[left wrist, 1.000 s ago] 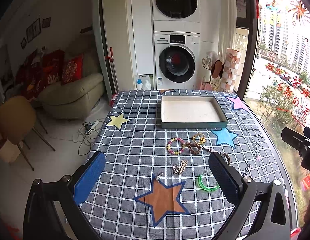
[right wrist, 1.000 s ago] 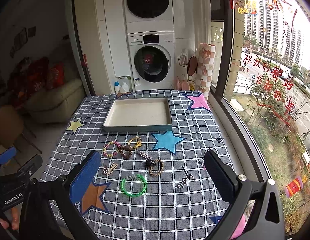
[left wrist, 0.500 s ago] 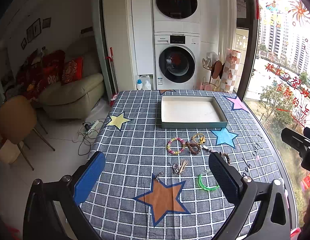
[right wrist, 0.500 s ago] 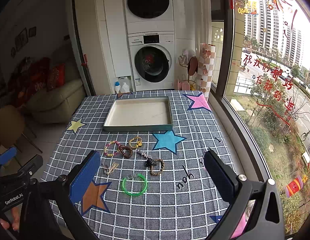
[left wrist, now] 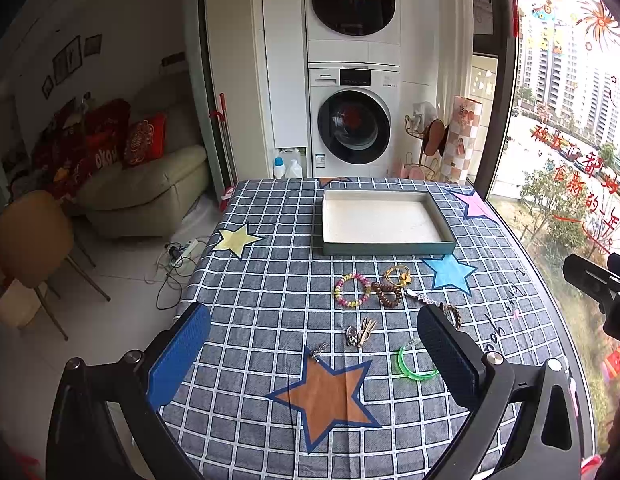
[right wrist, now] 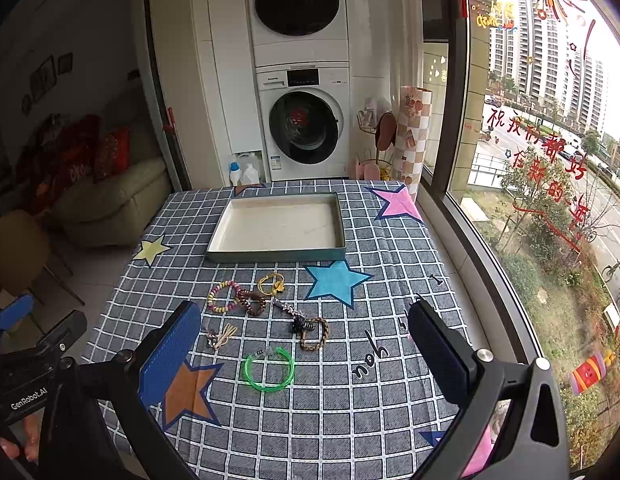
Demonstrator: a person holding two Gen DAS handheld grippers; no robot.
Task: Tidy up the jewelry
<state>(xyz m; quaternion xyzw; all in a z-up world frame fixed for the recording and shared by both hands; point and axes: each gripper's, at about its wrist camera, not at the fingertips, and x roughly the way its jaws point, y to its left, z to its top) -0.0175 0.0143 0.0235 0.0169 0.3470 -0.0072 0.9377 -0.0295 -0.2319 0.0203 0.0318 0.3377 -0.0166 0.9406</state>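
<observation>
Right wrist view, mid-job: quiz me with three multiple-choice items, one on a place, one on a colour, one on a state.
1. Where does the green bangle lie?
A. in the tray
B. on the tablecloth, nearer the camera than the other jewelry
C. on the sofa

2. What colour is the star just before the tray?
A. blue
B. red
C. white

3. How is the right claw?
A. shut on a bracelet
B. open, holding nothing
C. out of view

Answers: 1 B, it rests on the checked cloth; 2 A, the blue star sits below the tray's near wall; 3 B, pads wide apart.

- A shallow white-lined tray is lying far ahead of the tongs.
- Beaded bracelets and a green bangle are lying between them.
</observation>
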